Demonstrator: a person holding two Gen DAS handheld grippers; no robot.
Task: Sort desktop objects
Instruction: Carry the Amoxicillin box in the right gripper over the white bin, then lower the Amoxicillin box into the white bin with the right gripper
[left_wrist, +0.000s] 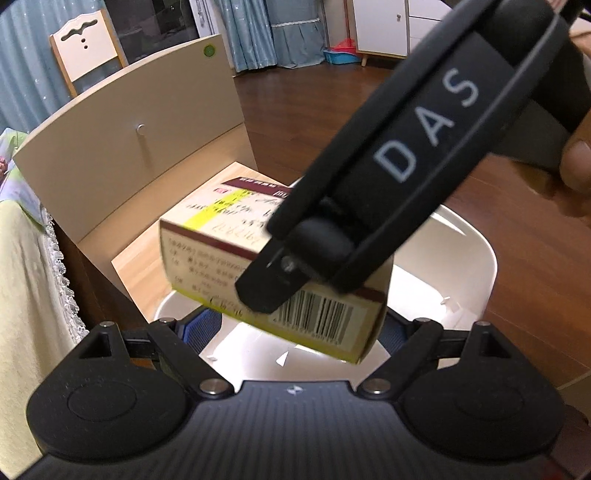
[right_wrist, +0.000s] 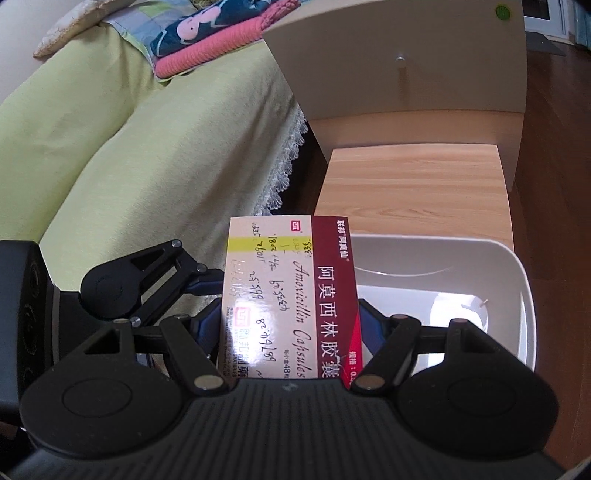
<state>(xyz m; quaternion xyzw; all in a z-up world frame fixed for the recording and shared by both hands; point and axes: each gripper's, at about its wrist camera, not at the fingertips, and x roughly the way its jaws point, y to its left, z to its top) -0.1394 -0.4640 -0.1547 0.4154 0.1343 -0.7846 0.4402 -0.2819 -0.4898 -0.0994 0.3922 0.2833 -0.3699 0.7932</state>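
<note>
A cream, maroon and yellow medicine box (right_wrist: 288, 295) marked "Amoxicillin Capsules" is held between my right gripper's blue pads (right_wrist: 369, 325). My right gripper (right_wrist: 290, 328) is shut on it, above the left edge of a white plastic bin (right_wrist: 517, 273). In the left wrist view the same box (left_wrist: 221, 236) hangs over the white bin (left_wrist: 461, 251), with the right gripper's black body (left_wrist: 388, 177) across it. My left gripper (left_wrist: 295, 332) is open just below the box, its blue pads (left_wrist: 205, 328) apart and empty. It also shows in the right wrist view (right_wrist: 129, 284).
The bin stands on a light wood bedside table (right_wrist: 413, 184) with a pale cabinet (right_wrist: 406, 66) behind. A bed with a green cover (right_wrist: 129, 147) lies to the left. Dark wood floor (left_wrist: 314, 103), a chair (left_wrist: 85, 48) and curtains are farther off.
</note>
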